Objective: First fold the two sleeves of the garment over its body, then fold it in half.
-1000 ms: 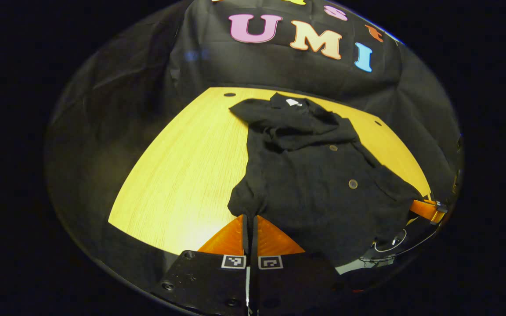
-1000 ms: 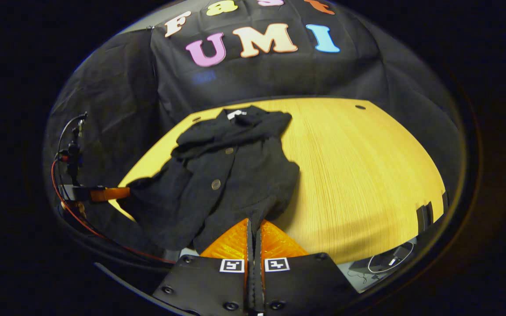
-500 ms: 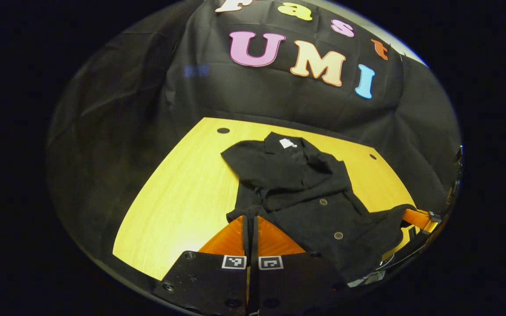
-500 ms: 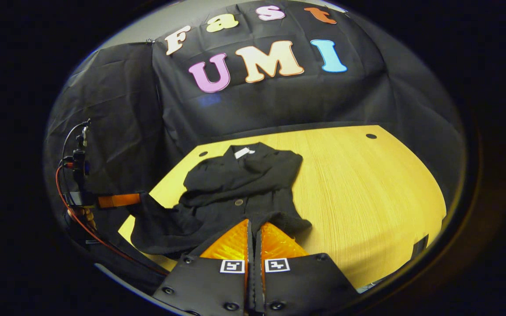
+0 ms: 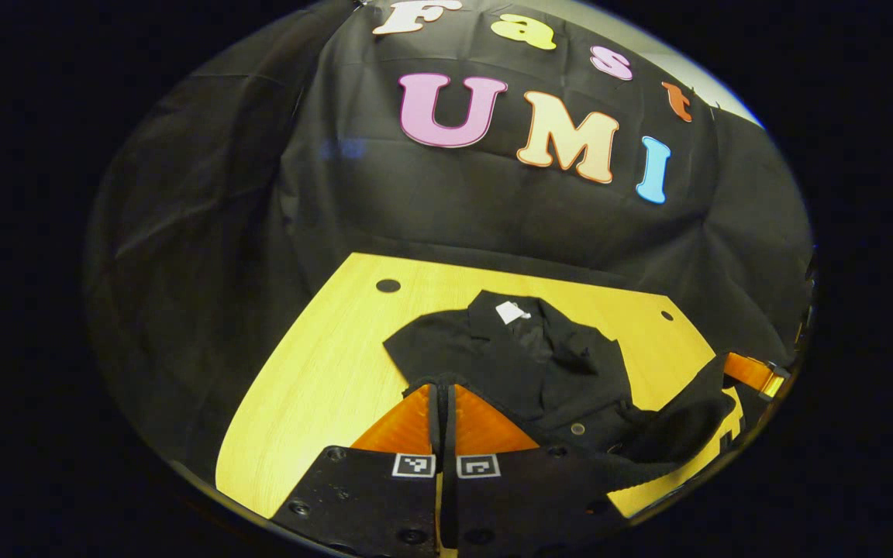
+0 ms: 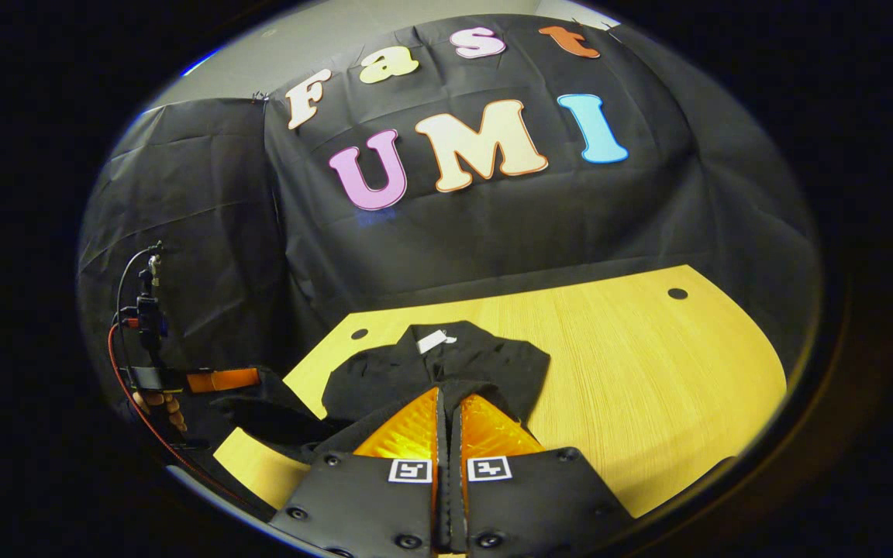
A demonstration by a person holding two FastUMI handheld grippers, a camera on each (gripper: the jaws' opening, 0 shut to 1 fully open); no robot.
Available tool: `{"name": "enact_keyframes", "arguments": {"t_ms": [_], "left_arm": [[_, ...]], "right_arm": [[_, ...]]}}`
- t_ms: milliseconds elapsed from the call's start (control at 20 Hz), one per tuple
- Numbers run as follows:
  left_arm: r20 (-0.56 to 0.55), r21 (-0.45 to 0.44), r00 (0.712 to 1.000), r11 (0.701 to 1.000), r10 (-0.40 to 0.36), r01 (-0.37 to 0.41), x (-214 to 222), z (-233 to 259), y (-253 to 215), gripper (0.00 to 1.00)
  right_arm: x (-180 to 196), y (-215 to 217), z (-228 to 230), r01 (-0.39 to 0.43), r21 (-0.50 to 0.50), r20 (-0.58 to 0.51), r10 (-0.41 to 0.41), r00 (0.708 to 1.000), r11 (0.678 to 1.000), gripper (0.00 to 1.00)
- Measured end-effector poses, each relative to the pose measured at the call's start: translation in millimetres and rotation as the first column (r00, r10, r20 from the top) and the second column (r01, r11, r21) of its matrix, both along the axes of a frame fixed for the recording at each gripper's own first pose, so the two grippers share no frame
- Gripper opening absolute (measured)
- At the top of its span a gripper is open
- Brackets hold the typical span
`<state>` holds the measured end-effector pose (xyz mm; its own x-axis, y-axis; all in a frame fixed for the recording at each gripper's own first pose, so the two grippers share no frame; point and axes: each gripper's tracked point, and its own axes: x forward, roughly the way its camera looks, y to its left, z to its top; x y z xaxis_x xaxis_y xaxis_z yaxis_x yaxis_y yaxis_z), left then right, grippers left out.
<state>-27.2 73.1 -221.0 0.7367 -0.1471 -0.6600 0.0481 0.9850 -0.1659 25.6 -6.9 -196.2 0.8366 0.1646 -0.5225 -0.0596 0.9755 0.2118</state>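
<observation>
A black buttoned garment [image 5: 524, 364] lies on the yellow wooden table [image 5: 322, 380], its white neck label at the far end. My left gripper [image 5: 442, 387] is shut on one corner of the garment's near hem, lifted off the table. My right gripper [image 6: 446, 394] is shut on the other hem corner and holds it over the garment [image 6: 462, 360]. The lifted hem hangs between the two grippers. In the left gripper view the right gripper [image 5: 753, 374] shows at the far right; in the right gripper view the left gripper [image 6: 218, 380] shows at the left with a hand behind it.
The table [image 6: 648, 372] stretches bare to the right of the garment in the right gripper view. Small dark holes [image 5: 388, 285] [image 6: 677, 294] mark its far corners. Black cloth walls stand close behind the table. Cables [image 6: 136, 310] hang by the left gripper.
Both grippers have carried the near hem up and toward the collar end. The garment looks much shorter, its lower half now lifted over the upper half.
</observation>
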Motion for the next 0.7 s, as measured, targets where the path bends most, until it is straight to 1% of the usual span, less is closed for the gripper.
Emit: {"name": "enact_keyframes", "arguments": {"t_ms": [50, 250, 300, 350, 500, 550, 600, 700], "left_arm": [[0.010, -0.002, 1.000, 1.000, -0.002, 0.003, 11, 1, 0, 0.00], [0.036, -0.018, 0.999, 1.000, -0.007, 0.008, 52, 0, -3, 0.00], [0.041, -0.021, 0.999, 1.000, -0.012, 0.013, 62, -1, -3, 0.00], [0.044, -0.023, 0.999, 1.000, -0.018, 0.019, 70, -2, -3, 0.00], [0.045, -0.012, 0.998, 0.999, -0.037, 0.038, 96, -10, 0, 0.00], [0.045, -0.011, 0.998, 0.999, -0.043, 0.044, 104, -14, 0, 0.00], [0.045, -0.013, 0.998, 0.999, -0.046, 0.047, 112, -16, 1, 0.00], [0.064, -0.014, 0.997, 0.999, -0.048, 0.049, 130, -23, 3, 0.00]], "right_arm": [[11, 1, 3, 0.004, 0.000, 0.010, -0.004, 1.000, 1.000, 0.02], [53, 3, 8, 0.022, 0.014, 0.032, -0.023, 0.999, 1.000, 0.02], [63, 2, 8, 0.029, 0.014, 0.035, -0.030, 0.999, 0.999, 0.00], [72, 1, 9, 0.037, 0.015, 0.040, -0.037, 0.999, 0.999, 0.02], [101, -3, 9, 0.064, 0.016, 0.043, -0.065, 0.997, 0.998, 0.02], [109, -4, 7, 0.074, 0.017, 0.041, -0.075, 0.996, 0.997, 0.00], [118, -5, 5, 0.083, 0.017, 0.038, -0.083, 0.996, 0.996, 0.02], [133, -7, 2, 0.100, 0.008, 0.031, -0.100, 0.994, 0.995, 0.02]]}}
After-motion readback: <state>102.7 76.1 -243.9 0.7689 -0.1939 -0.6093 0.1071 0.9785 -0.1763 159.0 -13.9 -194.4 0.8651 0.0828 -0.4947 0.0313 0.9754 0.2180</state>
